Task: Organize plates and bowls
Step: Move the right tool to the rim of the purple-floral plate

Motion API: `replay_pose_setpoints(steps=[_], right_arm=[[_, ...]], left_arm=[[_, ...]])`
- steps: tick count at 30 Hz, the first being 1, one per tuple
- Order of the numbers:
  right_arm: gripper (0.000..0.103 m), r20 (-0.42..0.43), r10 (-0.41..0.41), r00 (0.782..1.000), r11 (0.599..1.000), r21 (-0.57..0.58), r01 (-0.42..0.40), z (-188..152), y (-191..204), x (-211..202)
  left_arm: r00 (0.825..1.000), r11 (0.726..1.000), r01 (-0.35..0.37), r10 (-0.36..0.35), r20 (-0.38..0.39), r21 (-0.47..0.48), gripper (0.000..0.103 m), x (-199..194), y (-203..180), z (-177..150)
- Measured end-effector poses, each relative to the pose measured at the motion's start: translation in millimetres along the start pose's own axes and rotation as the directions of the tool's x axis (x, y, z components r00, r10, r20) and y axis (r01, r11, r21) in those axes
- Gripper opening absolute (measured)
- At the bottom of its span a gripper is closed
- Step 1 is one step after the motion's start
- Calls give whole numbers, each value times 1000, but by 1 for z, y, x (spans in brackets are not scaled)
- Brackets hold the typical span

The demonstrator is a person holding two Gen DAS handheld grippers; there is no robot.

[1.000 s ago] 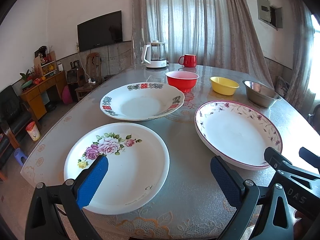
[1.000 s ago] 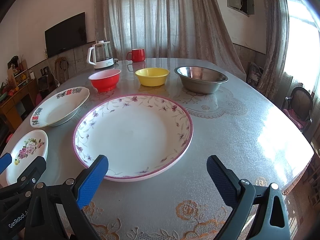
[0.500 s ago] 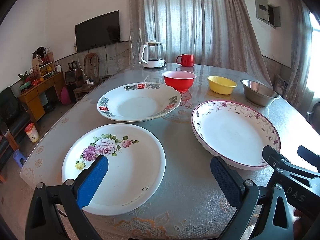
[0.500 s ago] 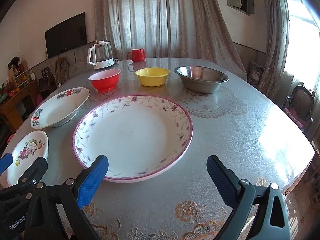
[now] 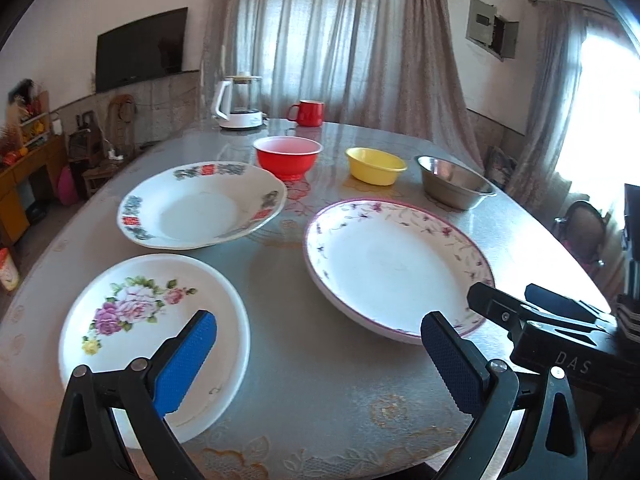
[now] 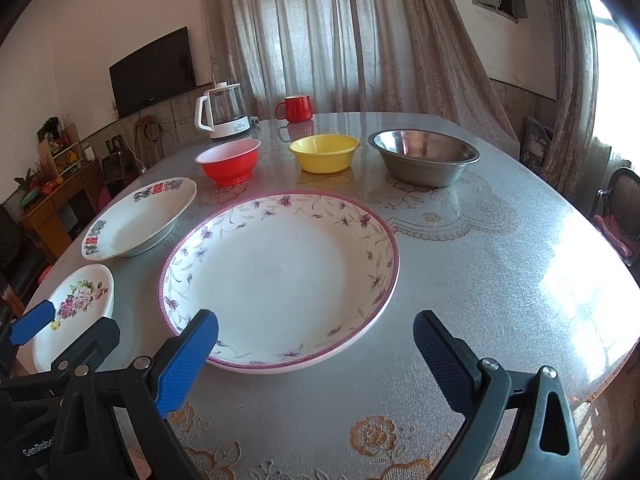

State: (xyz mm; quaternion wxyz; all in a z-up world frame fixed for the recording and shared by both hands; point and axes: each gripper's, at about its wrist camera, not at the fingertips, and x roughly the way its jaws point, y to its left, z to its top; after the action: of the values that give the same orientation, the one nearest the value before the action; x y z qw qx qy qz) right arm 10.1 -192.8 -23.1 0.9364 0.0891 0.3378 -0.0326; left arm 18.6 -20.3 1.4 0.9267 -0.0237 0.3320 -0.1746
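Both the left gripper [image 5: 318, 354] and right gripper [image 6: 316, 354] hovered wide and empty at the near edge, where gripping the rose plate [image 5: 154, 336] or purple-rimmed plate [image 6: 280, 276] by its thin rim risked slipping.

A glossy, finely speckled sheet is seen over the table [image 6: 500, 248]. The three plates, such as the purple-rimmed plate [image 6: 280, 276], look like glazed ceramic. The steel bowl [image 6: 424, 156] is shiny metal. The red bowl [image 6: 229, 161] and yellow bowl [image 6: 325, 153] appear smooth plastic.
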Motion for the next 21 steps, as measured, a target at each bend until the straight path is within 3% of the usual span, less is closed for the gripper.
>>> replay_pose_setpoints(steps=[5,10,13,17,21], right_arm=[[98,-52,102,993,990,107,-96,11,-37,4],[67,-109,196,975,965,199,-172,15,-66,20],[46,-145,222,964,959,211,-189,15,-72,33],[33,-177,224,958,958,220,-184,13,-75,50],[29,-175,236,956,956,215,-197,16,-75,56]], left_arm=[[991,991,129,-130,-38,-15,103,9,-6,14],[979,984,176,-177,-102,-22,102,26,-7,28],[973,984,179,-180,-143,-19,91,38,-8,33],[961,985,171,-174,-214,-34,64,59,-7,37],[957,989,141,-149,-251,-47,62,74,-3,39]])
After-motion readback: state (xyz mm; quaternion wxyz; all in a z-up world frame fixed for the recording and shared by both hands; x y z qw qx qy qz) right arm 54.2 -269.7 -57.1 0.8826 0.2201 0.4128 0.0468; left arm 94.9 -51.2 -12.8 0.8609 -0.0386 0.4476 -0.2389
